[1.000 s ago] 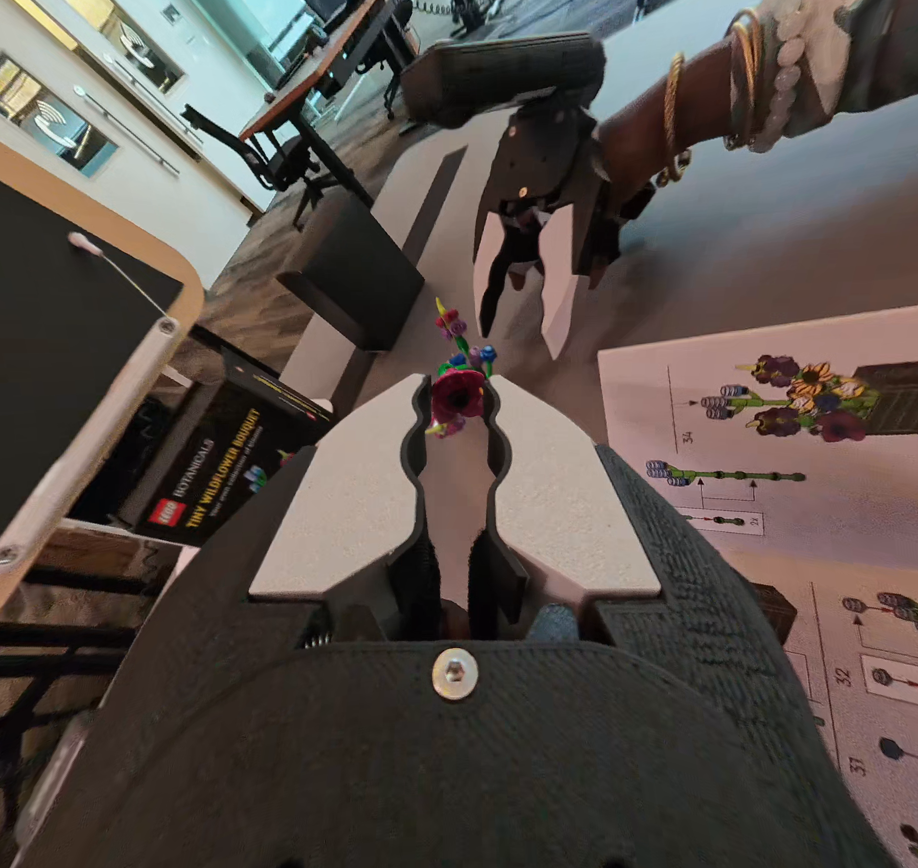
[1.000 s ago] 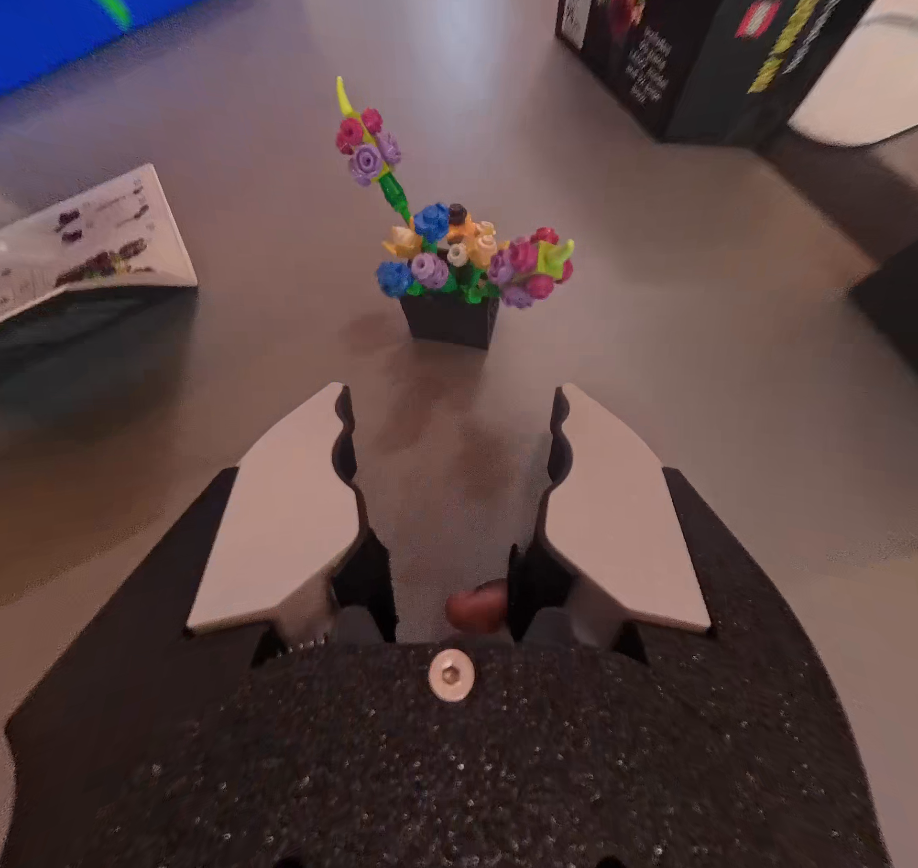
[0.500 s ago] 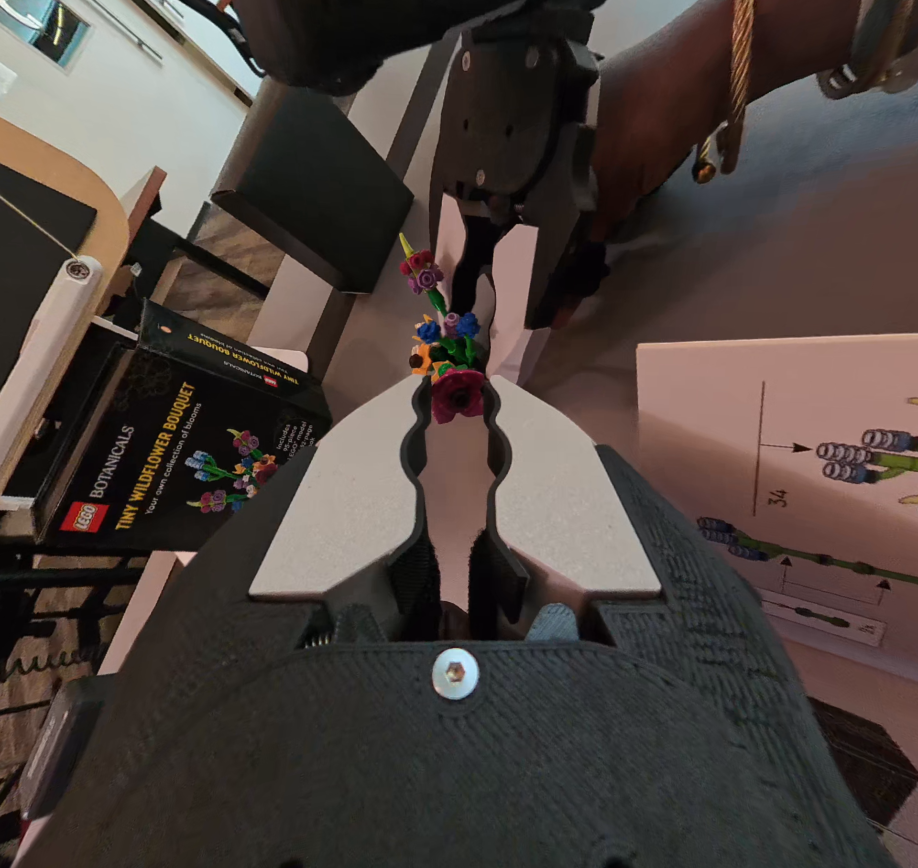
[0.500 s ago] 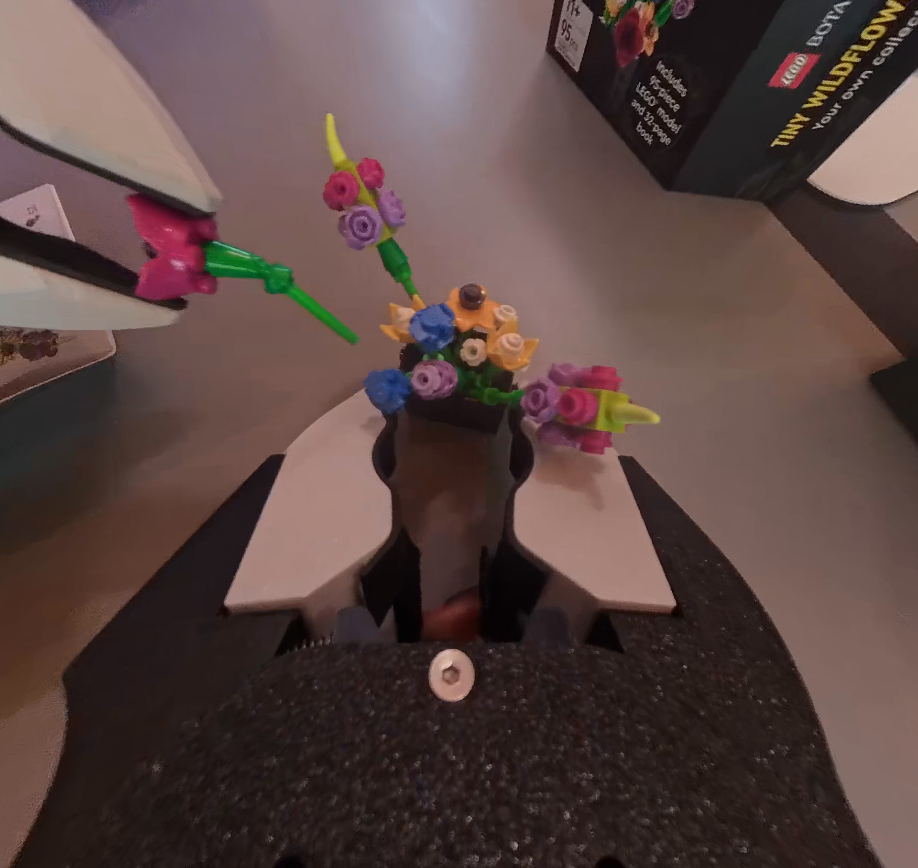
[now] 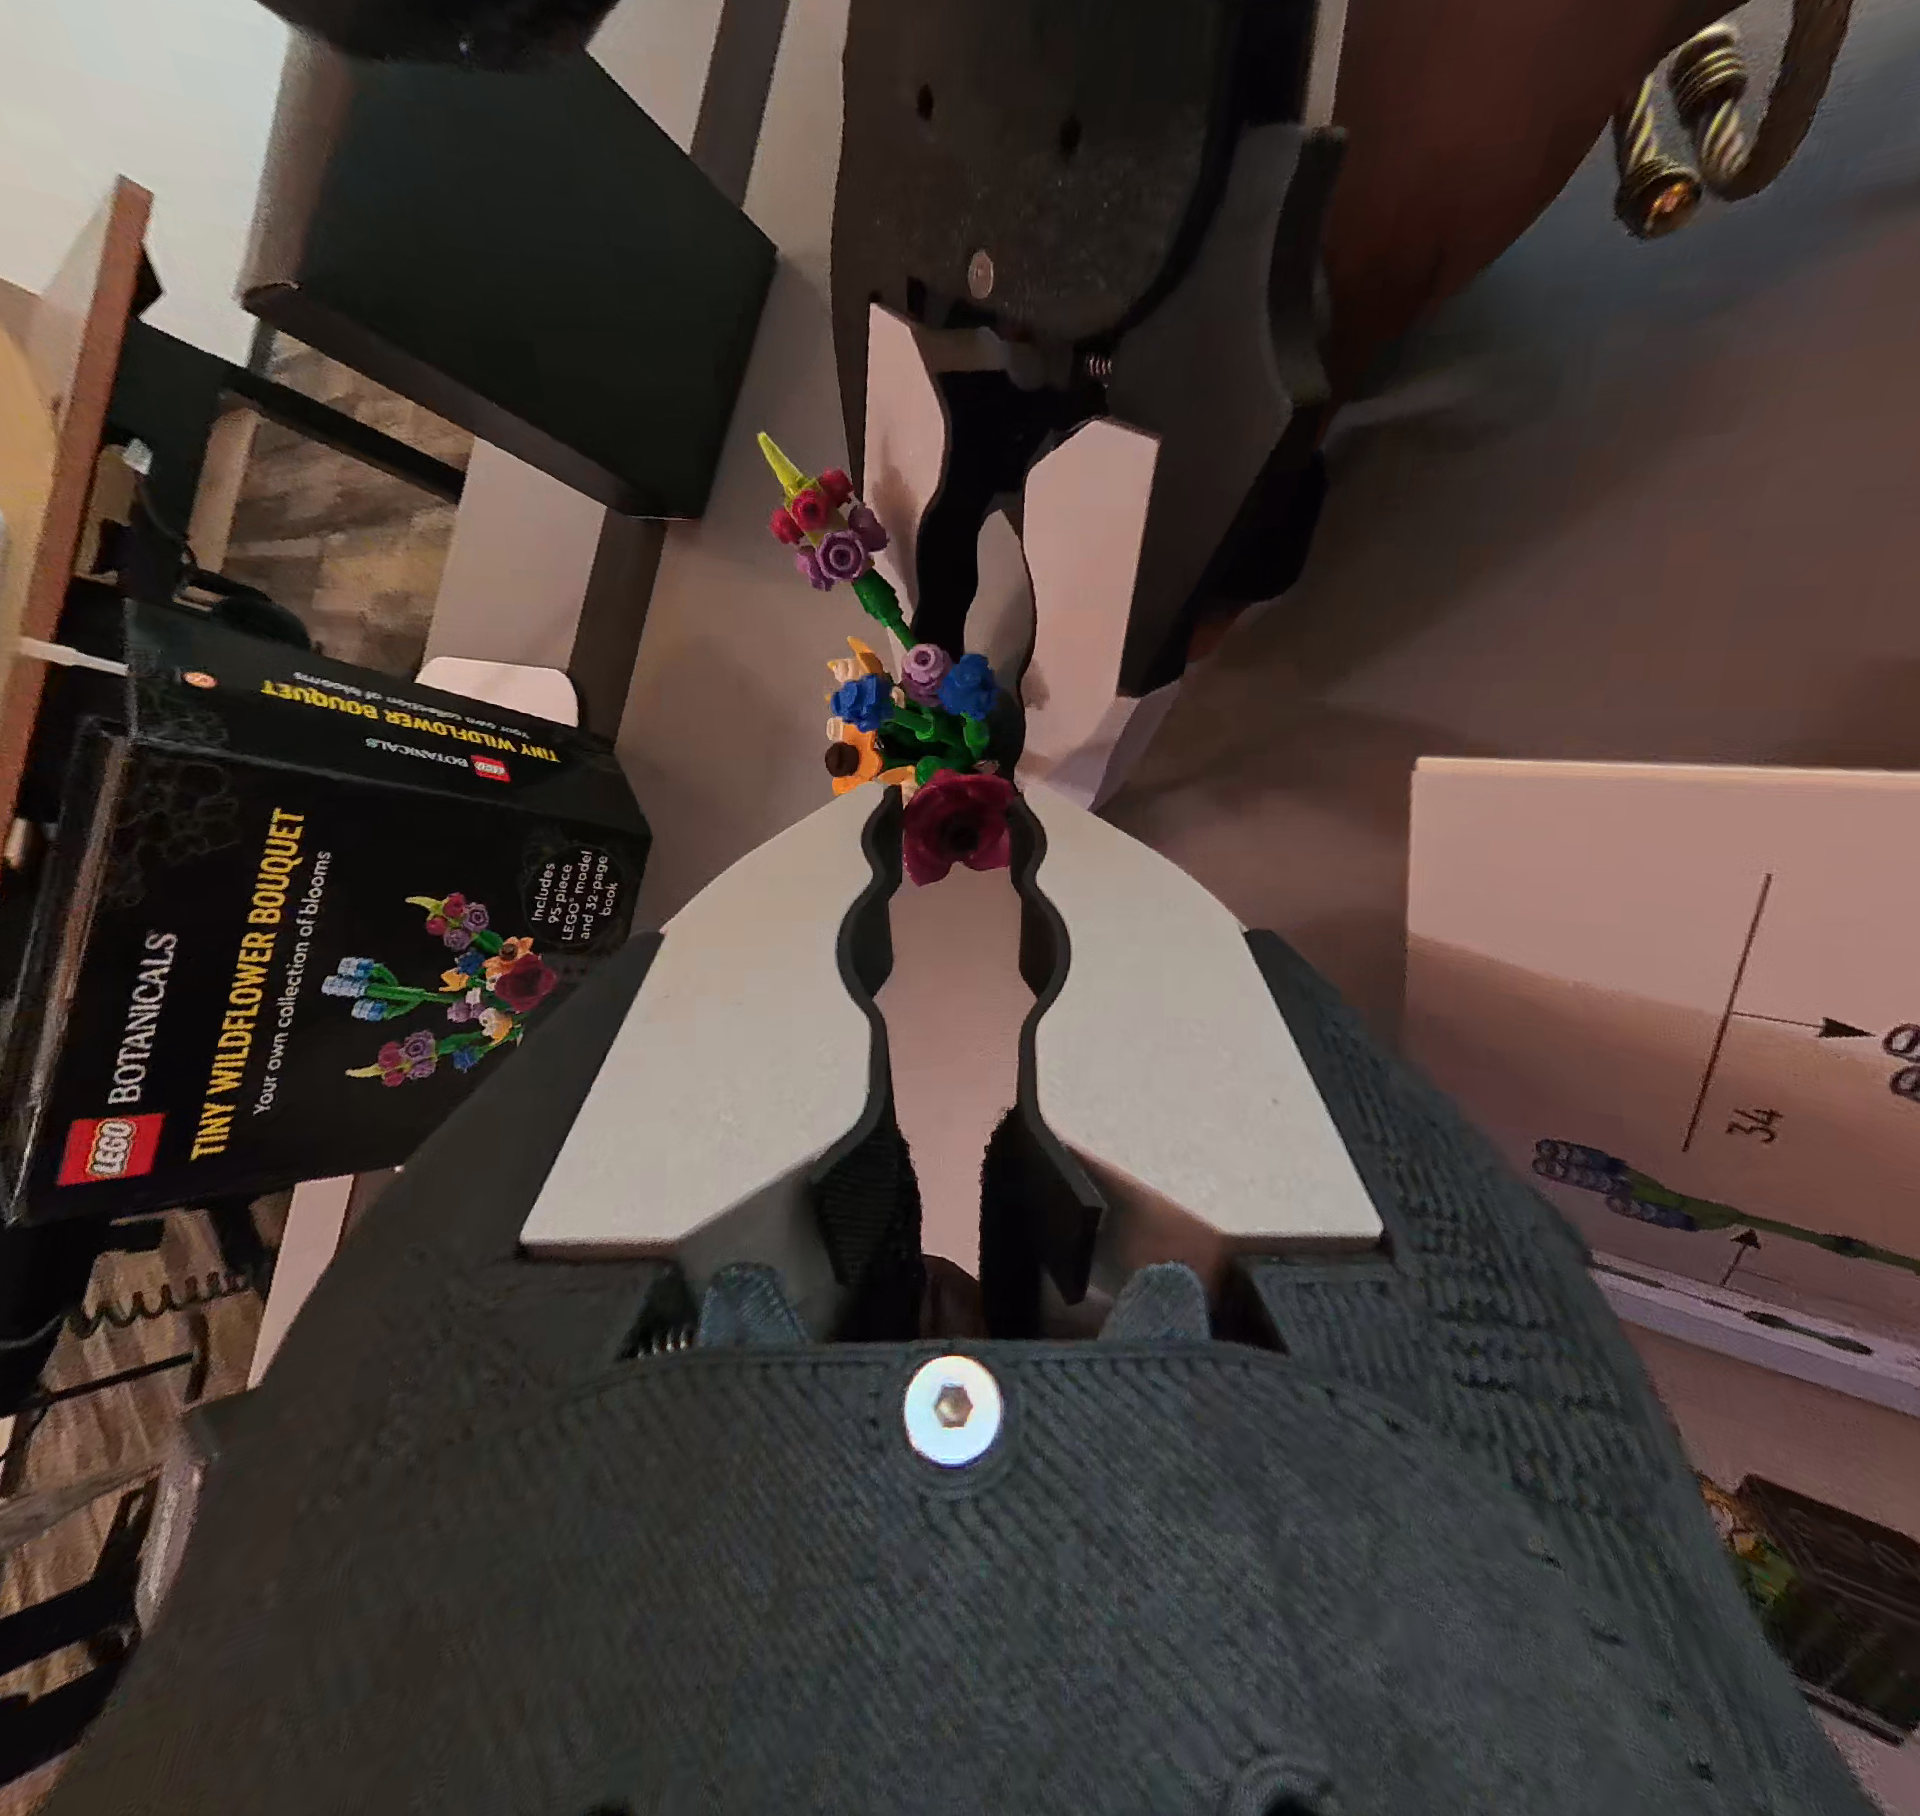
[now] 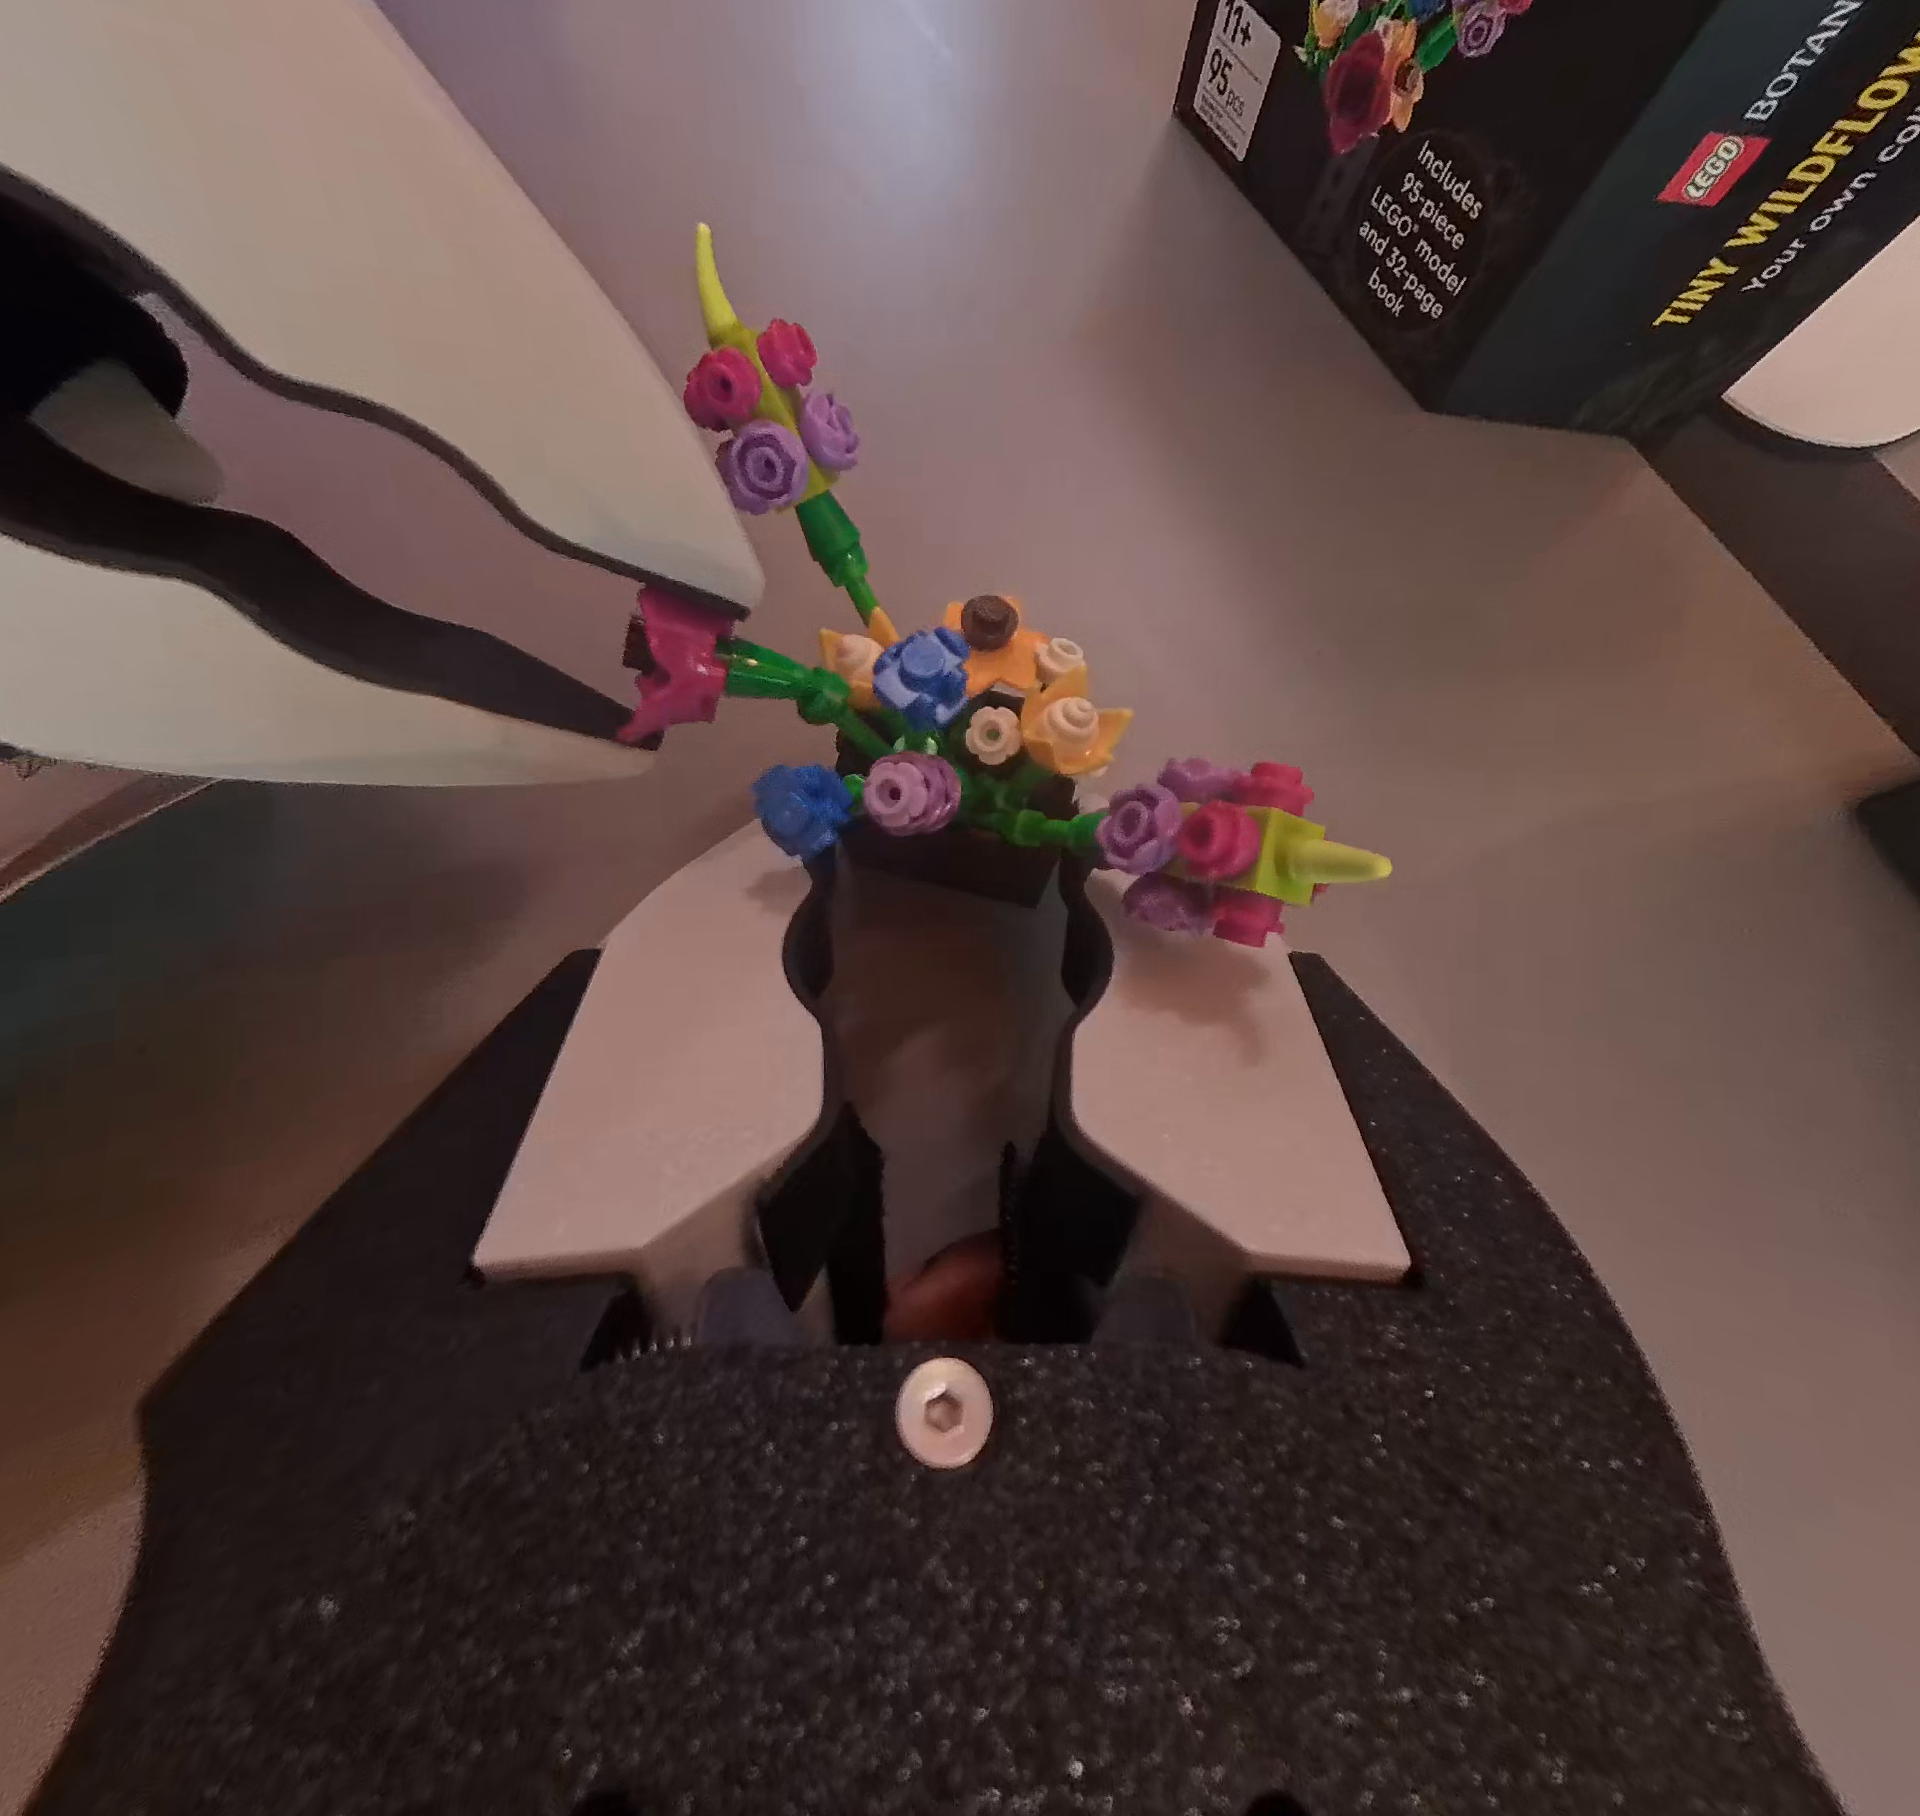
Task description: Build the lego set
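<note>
In the right wrist view, the right claw (image 6: 940, 867) pinches the dark pot (image 6: 951, 857) of the lego bouquet (image 6: 966, 727) at mid-frame, on the grey counter (image 6: 1039, 208). From the left of the frame, the left claw (image 6: 665, 670) grips a magenta flower (image 6: 670, 675) whose green stem (image 6: 790, 691) reaches into the blooms. In the left wrist view that flower (image 5: 954, 826) sits clamped at the fingertips (image 5: 821, 831). The black set box (image 6: 1538, 135) stands at upper right; an instruction booklet (image 5: 1662, 1018) lies at the right edge of the left wrist view.
</note>
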`<control>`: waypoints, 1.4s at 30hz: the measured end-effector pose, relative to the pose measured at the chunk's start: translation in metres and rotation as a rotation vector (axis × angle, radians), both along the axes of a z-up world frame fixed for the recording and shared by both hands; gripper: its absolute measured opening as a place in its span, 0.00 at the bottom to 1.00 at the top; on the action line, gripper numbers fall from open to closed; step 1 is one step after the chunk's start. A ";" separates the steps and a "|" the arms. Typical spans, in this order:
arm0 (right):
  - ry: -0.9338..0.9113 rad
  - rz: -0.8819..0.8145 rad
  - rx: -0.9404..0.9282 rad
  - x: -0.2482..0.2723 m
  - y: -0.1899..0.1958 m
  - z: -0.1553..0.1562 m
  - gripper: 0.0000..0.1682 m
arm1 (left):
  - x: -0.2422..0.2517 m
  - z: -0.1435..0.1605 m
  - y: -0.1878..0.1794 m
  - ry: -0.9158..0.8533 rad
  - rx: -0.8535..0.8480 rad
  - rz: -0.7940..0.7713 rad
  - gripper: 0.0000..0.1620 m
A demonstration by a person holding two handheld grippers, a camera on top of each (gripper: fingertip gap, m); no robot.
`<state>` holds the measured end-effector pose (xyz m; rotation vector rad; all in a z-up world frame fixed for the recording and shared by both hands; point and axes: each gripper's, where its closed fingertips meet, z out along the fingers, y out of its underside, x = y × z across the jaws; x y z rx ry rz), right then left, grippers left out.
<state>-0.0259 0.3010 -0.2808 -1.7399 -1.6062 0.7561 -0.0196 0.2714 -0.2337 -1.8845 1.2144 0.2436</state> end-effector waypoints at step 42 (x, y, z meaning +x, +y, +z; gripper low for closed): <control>0.024 -0.032 -0.042 0.029 0.008 0.009 0.40 | -0.040 0.098 -0.075 -0.455 -0.013 0.128 0.23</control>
